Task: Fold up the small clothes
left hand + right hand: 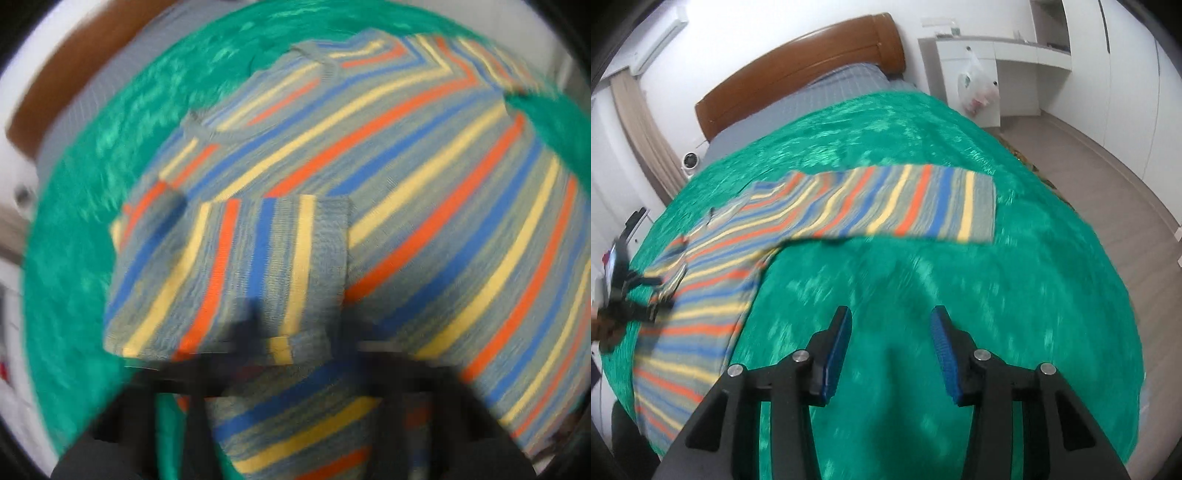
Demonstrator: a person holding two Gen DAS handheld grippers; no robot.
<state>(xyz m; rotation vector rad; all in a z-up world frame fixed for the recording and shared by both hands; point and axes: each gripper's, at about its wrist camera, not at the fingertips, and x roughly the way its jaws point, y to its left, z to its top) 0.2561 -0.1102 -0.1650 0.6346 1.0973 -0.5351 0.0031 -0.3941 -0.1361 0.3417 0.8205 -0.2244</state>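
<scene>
A striped sweater (746, 251) in grey, blue, orange and yellow lies flat on a green blanket (923, 295). One long sleeve (916, 203) stretches out to the right. In the left wrist view the sweater (388, 184) fills the frame, and its other sleeve (258, 273) is lifted and folded over the body. My left gripper (291, 343) is shut on that sleeve's cuff; it also shows in the right wrist view (635, 295) at the sweater's left edge. My right gripper (890, 332) is open and empty, hovering over bare blanket in front of the sweater.
The blanket covers a bed with a wooden headboard (798, 66) and a grey sheet (812, 99). A white desk (990, 66) with a hanging plastic bag (975, 88) stands at the back right. Wood floor (1108, 177) runs along the right.
</scene>
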